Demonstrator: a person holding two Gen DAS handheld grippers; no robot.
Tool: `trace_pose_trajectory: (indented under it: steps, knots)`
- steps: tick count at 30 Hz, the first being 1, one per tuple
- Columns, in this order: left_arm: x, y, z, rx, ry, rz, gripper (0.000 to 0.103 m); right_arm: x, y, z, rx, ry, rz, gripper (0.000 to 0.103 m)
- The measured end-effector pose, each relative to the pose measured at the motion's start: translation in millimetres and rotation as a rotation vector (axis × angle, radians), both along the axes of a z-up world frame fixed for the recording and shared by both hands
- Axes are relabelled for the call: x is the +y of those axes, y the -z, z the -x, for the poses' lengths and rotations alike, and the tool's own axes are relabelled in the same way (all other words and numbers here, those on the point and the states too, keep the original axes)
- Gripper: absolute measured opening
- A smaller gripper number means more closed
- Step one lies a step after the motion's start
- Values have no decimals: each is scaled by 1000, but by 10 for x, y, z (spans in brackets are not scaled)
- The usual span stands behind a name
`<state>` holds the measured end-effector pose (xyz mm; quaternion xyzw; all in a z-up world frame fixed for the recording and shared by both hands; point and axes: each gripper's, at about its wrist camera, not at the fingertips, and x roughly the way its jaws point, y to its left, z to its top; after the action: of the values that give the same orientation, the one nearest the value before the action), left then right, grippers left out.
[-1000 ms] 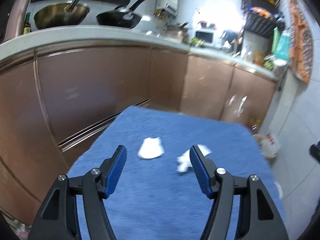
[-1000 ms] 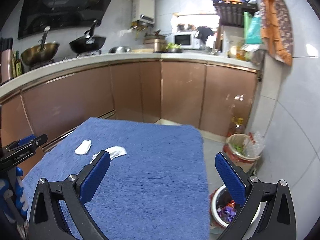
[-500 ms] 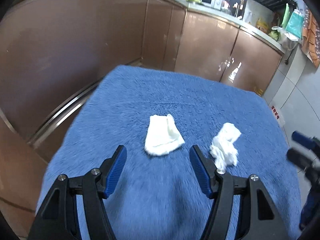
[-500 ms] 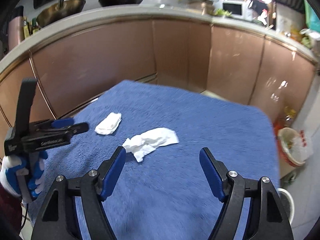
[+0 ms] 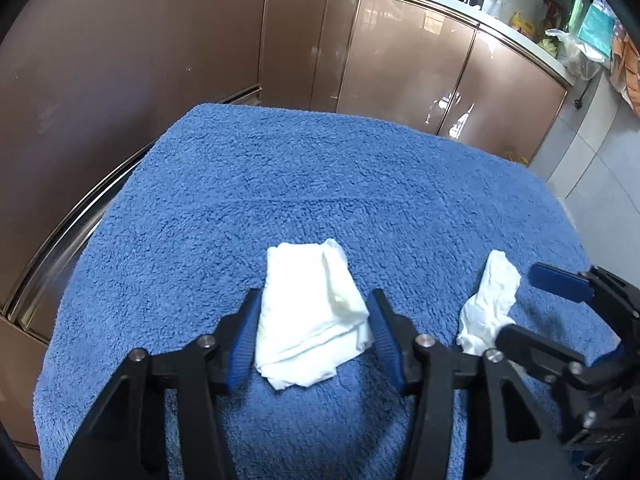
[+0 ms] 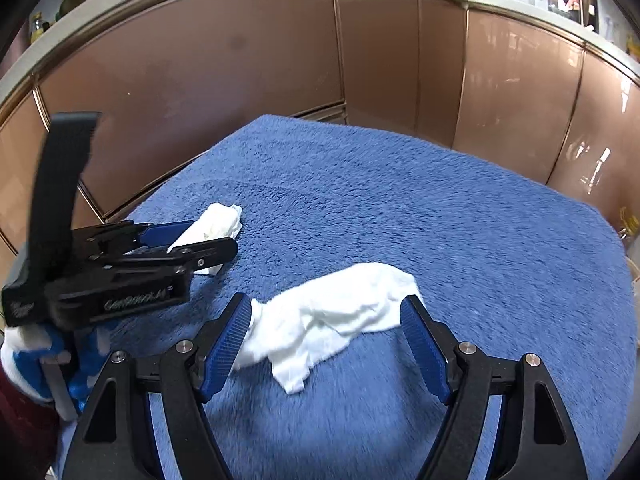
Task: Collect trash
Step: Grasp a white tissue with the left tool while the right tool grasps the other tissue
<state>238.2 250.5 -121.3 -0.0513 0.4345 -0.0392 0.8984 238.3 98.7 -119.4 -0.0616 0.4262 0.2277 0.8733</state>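
Note:
Two crumpled white tissues lie on a blue towel-covered table (image 5: 320, 184). The folded tissue (image 5: 310, 316) sits between the open fingers of my left gripper (image 5: 314, 336), its sides close to the blue pads. The longer crumpled tissue (image 6: 332, 316) lies between the open fingers of my right gripper (image 6: 326, 340). That tissue also shows at the right in the left wrist view (image 5: 490, 304), with the right gripper (image 5: 560, 312) around it. The left gripper (image 6: 176, 240) and folded tissue (image 6: 212, 226) show at the left in the right wrist view.
Brown kitchen cabinets (image 5: 400, 60) run behind the table under a countertop (image 6: 520, 4) with a microwave. The table's far edge (image 6: 400, 136) drops off toward the cabinets. Grey tiled floor (image 5: 592, 184) lies to the right.
Both grippers have moved down and forward onto the table. Each tissue now lies between its gripper's fingers. The right gripper's fingers have narrowed.

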Motion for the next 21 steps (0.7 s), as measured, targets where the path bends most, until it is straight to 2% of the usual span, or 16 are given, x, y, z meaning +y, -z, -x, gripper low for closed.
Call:
trace_pose_trajectory:
  steps: [3, 4, 6, 8, 11, 18, 21]
  knots:
    - [19, 4, 10, -8, -11, -3, 40, 75, 120, -68, 25, -11, 14, 72]
    - [31, 7, 32, -11, -16, -1, 37, 86, 165, -74, 36, -11, 14, 64]
    - [41, 15, 42, -15, -26, 2, 34, 82, 181, -57, 24, -4, 12, 57]
    - [38, 15, 55, -21, -31, -4, 26, 53, 166, -31, 25, -9, -15, 33]
    - [-22, -9, 97, -37, -26, -45, 17, -2, 155, 25, 29, -13, -36, 23]
    - [-123, -109, 183, -70, -58, -128, 10, -205, -36, 347, 2, -26, -82, 19]
    - [-161, -218, 285, -81, -62, -105, 9, -333, -172, 525, -27, -22, -85, 19]
